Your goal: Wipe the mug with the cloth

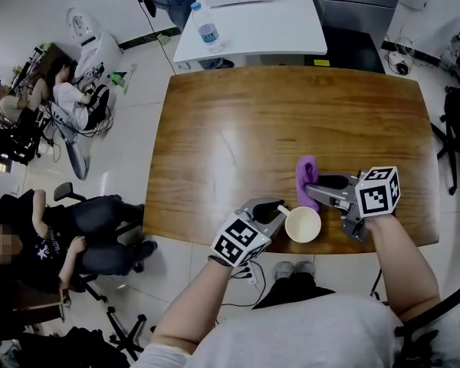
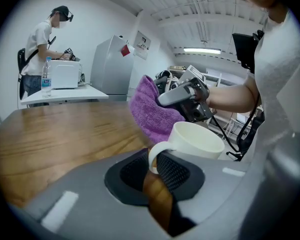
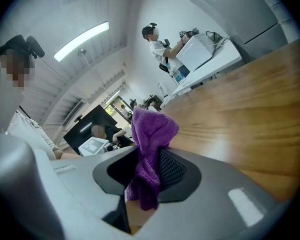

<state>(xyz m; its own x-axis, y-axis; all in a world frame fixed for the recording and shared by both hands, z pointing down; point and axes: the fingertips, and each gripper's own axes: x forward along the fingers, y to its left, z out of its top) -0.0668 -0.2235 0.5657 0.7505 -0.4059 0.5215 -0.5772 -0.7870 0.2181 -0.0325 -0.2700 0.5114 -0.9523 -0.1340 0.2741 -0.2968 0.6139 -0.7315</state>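
Left gripper [image 1: 274, 208]: jaws clamped on the handle [image 2: 151, 160] of the white mug [image 1: 303, 225], which is upright at the near edge of the wooden table [image 1: 245, 121], probably steadied for wiping. Right gripper [image 1: 316, 187]: jaws pinch the purple cloth [image 1: 307, 171], bunched just behind the mug. Whether they touch is unclear.

Cream mug [image 1: 303, 224] beside purple cloth [image 1: 307, 173]

Far half + left side of tabletop [image 1: 238, 129]: open wood, free to pass. Near edge is crowded. Mug [image 1: 303, 225] fills the gap betw. left gripper [image 1: 274, 208] and right gripper [image 1: 316, 184], w/ cloth [image 1: 307, 171] just behind the mug. White table [image 1: 253, 21] w/ bottle [image 1: 207, 31] stands close beyond far edge. Seated person [image 1: 92, 228] off left edge.
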